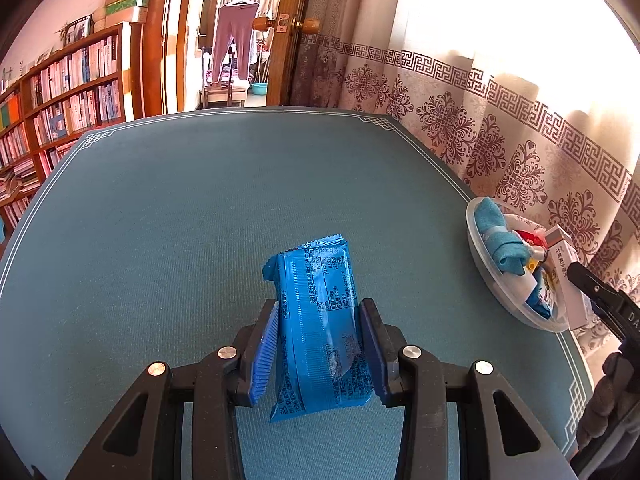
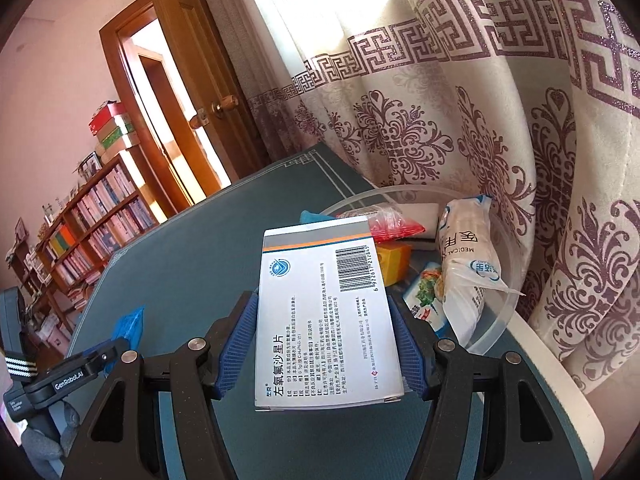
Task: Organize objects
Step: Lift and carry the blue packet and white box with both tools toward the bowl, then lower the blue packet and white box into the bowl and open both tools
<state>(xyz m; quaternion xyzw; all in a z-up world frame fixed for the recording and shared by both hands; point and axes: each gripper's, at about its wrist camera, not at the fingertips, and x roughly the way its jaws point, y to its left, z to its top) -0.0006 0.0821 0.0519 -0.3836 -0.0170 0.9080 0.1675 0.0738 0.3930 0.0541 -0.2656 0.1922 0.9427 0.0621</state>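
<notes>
Teal cloth (image 1: 168, 216) is covering the table, with a bookshelf (image 1: 60, 92) standing to the left and a patterned curtain (image 1: 500, 132) hanging along the right. Toward the left, the left gripper (image 1: 318, 346) is clenching a blue snack packet (image 1: 320, 320) between its blue pads, holding it just above the cloth. Further right, the right gripper (image 2: 326, 340) is gripping a white medicine box (image 2: 324, 312) and holding it near a clear round tray (image 2: 508, 312), which is sitting at the table's right edge beside the curtain and carrying a white medical bag (image 2: 468, 264), a red packet (image 2: 388, 224) and a yellow box (image 2: 394, 264)
</notes>
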